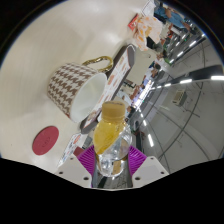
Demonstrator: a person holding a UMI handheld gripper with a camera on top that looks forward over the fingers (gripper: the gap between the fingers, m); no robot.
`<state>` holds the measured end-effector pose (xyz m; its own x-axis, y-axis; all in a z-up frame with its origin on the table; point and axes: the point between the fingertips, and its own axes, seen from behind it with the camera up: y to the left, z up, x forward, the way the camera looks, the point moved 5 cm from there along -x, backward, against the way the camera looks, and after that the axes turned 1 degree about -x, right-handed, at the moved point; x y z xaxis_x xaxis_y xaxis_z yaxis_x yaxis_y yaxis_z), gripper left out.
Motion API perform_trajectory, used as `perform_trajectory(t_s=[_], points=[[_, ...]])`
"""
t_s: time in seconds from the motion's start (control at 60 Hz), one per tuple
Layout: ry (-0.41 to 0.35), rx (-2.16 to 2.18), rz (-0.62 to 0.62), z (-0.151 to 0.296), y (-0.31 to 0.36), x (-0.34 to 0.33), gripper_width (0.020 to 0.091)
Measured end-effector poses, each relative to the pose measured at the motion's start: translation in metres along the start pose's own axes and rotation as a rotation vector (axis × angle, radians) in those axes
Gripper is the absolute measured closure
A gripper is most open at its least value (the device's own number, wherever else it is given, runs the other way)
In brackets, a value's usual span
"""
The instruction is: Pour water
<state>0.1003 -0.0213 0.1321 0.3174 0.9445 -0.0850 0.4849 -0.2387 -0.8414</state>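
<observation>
My gripper (111, 152) is shut on a clear plastic bottle (109, 130) with a yellow-orange label, and both purple pads (90, 156) press on its sides. The bottle points forward along the fingers, its far end close to the rim of a houndstooth-patterned mug (76, 86). The mug has a gold handle (98, 62) and stands on the white table (40, 50) just beyond the fingers. The whole scene looks tilted. No stream of water can be made out.
A round red coaster (44, 141) lies on the table beside the left finger. A white and red carton (125, 66) stands behind the mug, with more items (146, 28) farther back. Metal rails (175, 100) run along the table's right edge.
</observation>
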Motion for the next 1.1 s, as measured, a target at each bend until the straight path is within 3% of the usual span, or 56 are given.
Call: perform_trajectory(t_s=[0.133, 0.283, 0.417, 0.567, 0.783, 0.95, 1.1], points=[[-0.016, 0.187, 0.047, -0.012, -0.003, -0.005, 0.0710], [-0.068, 0.725, 0.158, -0.022, -0.036, -0.015, 0.0709], [-0.058, 1.201, 0.233, -0.050, -0.041, -0.026, 0.0711], [-0.114, 1.601, 0.413, -0.045, -0.012, -0.031, 0.0710], [-0.145, 1.859, 0.583, -0.024, 0.042, -0.024, 0.0708], [-0.093, 1.908, 0.666, -0.008, 0.083, -0.021, 0.0705], [-0.117, 1.935, 0.623, -0.009, 0.086, -0.026, 0.0677]])
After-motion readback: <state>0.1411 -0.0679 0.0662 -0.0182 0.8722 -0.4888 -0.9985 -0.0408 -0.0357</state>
